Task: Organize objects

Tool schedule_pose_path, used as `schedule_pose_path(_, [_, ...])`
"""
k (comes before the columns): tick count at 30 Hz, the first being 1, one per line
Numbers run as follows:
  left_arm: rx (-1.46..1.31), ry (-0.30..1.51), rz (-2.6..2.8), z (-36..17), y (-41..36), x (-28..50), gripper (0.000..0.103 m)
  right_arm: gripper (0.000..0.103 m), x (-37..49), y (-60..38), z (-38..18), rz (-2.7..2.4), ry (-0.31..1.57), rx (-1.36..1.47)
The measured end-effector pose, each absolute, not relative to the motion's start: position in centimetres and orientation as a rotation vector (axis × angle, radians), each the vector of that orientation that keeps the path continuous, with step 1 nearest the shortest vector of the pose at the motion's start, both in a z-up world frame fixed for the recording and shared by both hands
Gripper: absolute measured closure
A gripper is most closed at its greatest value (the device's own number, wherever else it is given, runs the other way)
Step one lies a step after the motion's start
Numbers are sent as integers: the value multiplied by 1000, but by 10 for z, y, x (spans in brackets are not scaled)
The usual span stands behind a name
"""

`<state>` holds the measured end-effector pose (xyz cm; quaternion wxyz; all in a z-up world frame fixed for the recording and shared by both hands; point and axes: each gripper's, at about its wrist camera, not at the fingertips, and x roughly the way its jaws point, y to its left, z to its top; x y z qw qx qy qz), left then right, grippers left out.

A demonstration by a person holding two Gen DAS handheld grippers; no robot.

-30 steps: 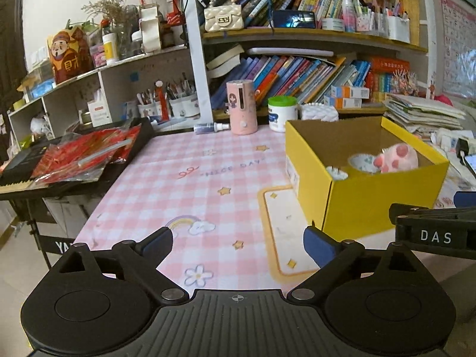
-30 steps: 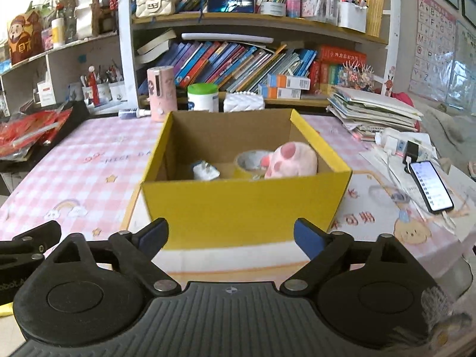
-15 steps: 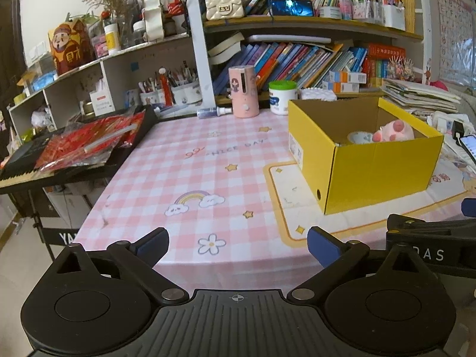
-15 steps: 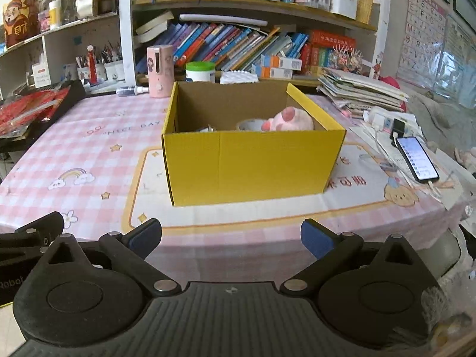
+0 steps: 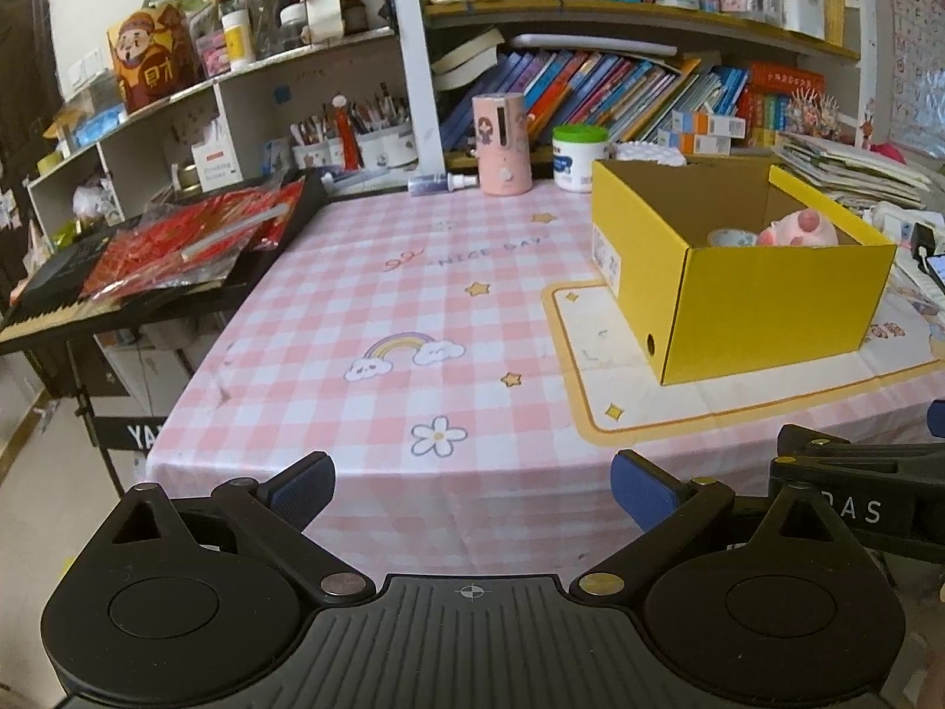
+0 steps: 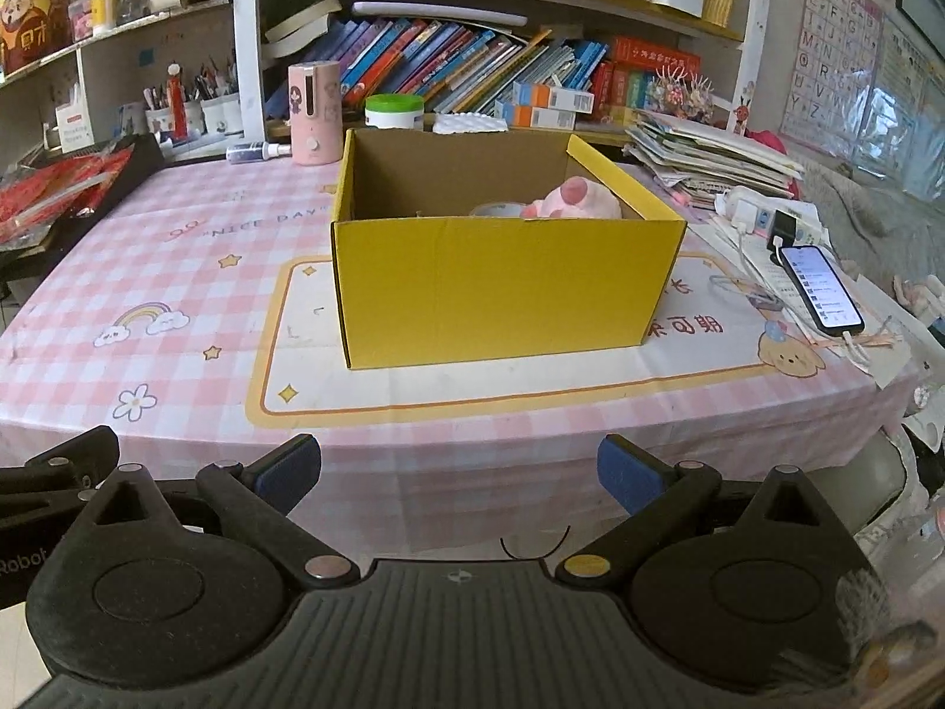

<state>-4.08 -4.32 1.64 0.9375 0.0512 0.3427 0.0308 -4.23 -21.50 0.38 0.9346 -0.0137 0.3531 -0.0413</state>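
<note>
The open yellow cardboard box (image 6: 502,283) stands on the cream mat with the orange border (image 6: 413,378) in the middle of the right wrist view, its long side facing the camera and running left to right across the frame. Inside it, toward the right end, a pink plush toy (image 6: 576,201) shows above the rim, with a pale roll of tape (image 6: 496,210) just beside it on the left; what else the box holds is hidden by its front wall.

The right gripper (image 6: 458,472) sits at the bottom of that frame with its blue-padded fingers spread wide and nothing between them; the box lies straight ahead and above them in the picture, well apart. The left gripper (image 5: 472,484) is likewise wide open and empty at the bottom of its own view, where the box (image 5: 744,272) lies off in the centre right, seen corner-on. So the right hand is the one squarely lined up with the box, and looks the nearer.

Around the box, the pink checked tablecloth (image 5: 378,319) appears bare of loose items in front. A lit smartphone (image 6: 821,289) lies on its cable at centre right of the right wrist view. A pink cylindrical dispenser (image 6: 313,112) and a green-lidded white jar (image 6: 393,112) stand beyond the box by the bookshelf. Judging from this, the sorting seems nearly or fully done.
</note>
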Motion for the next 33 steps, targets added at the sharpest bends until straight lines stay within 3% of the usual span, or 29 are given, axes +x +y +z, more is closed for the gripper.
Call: schedule_pose_path(33, [132,750,142,12,-42,-37,2,2,-43,-205,1,-110,731,-69])
